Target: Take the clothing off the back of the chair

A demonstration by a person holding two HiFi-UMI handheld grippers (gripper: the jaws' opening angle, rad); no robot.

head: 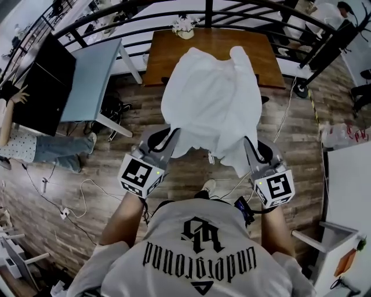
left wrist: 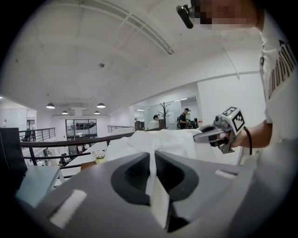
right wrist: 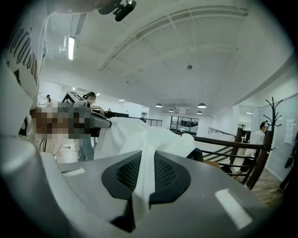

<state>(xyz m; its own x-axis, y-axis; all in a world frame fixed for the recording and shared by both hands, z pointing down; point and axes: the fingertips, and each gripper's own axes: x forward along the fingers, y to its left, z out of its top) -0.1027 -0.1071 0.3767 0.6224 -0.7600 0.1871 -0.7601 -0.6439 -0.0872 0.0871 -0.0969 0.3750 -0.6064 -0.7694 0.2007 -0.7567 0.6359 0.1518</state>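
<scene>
- The left claw (head: 169,135) is closed tight on a fold of a white garment (head: 208,98), and cloth runs out between its jaws.
- The right claw (head: 248,143) is clamped the same way on the garment's other near corner.
- The garment hangs spread between both claws in front of the person and reaches over the near edge of a brown table (head: 264,55).
- A dark piece of chair (head: 264,100) peeks out at the garment's right side. Whether the cloth touches it cannot be told.
- Flowers (head: 184,26) sit at the table's far edge, beside a black railing (head: 174,13).
- A wood floor (head: 191,174) lies below.
</scene>
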